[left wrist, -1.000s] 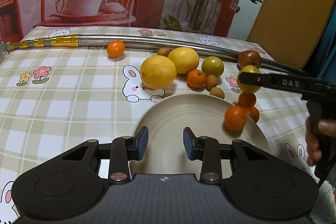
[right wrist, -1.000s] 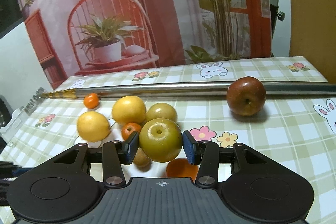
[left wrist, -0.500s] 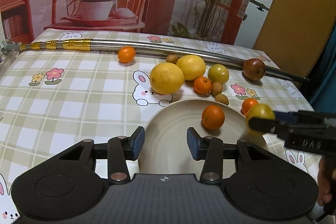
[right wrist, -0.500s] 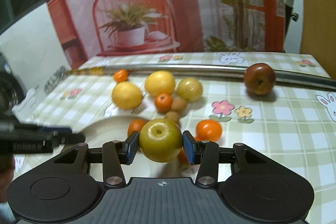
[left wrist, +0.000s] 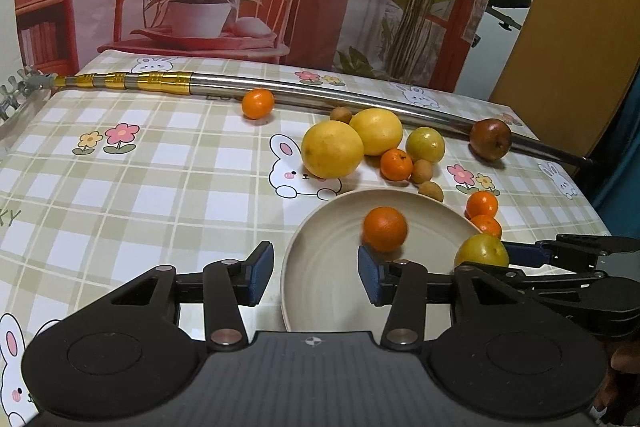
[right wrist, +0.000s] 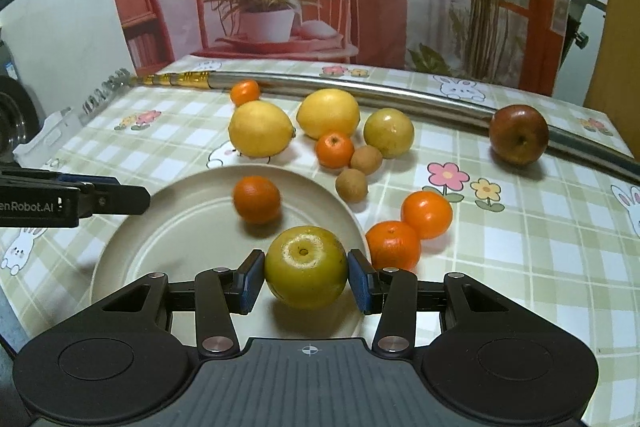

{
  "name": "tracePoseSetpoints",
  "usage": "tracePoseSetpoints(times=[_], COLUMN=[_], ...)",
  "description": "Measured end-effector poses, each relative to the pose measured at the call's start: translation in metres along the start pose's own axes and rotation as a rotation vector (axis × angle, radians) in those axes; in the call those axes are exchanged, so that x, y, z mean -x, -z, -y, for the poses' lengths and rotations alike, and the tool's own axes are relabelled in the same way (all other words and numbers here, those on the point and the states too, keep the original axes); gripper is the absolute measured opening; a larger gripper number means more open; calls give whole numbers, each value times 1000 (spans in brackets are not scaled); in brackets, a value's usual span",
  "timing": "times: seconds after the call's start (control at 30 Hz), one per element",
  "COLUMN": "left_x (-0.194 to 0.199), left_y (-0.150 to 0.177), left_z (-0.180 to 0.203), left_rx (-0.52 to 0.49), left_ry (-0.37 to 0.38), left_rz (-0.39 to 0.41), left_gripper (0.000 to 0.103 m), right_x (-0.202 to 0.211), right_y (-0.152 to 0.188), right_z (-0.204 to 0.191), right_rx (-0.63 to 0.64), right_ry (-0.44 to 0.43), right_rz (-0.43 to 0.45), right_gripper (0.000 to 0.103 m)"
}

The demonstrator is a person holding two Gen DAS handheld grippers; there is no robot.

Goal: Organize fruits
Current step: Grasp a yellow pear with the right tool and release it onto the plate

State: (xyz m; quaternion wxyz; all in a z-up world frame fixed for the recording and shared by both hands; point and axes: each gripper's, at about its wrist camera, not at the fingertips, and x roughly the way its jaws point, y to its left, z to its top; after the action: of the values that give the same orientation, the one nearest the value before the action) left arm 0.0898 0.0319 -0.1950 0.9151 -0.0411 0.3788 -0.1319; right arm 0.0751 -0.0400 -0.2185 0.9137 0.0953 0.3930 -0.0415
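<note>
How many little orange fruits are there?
5. One on the plate at; one by the metal pole at; one among the yellow fruits at; two touching, right of the plate, at and. None looks hidden.

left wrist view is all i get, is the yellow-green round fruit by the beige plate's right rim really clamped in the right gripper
observer: Yes. Both blue pads of the right gripper press the sides of the yellow-green round fruit.
operator: which way is it turned
observer: Its pale-ringed stem pit faces the right wrist camera.
operator: and my left gripper
observer: The left gripper reaches in from the left above the round beige plate's left rim, jaws opening, nothing between them.
</note>
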Motion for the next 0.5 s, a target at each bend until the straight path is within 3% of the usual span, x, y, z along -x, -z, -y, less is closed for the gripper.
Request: tracePoseSetpoints(times=[0.17, 0.5], left_x=[-1, 1], left_y=[0, -4], left_z=[0, -3], left_rx=[1, 10], left_ry=[-1, -12], left_rz=[-2, 5], left_gripper=[51, 51], right_x=[-4, 11], right_y=[3, -8], right_z=[3, 13], right_rx=[-10, -46], right_ry=[4, -15], right_rz=[-27, 46], right_gripper=[42, 47])
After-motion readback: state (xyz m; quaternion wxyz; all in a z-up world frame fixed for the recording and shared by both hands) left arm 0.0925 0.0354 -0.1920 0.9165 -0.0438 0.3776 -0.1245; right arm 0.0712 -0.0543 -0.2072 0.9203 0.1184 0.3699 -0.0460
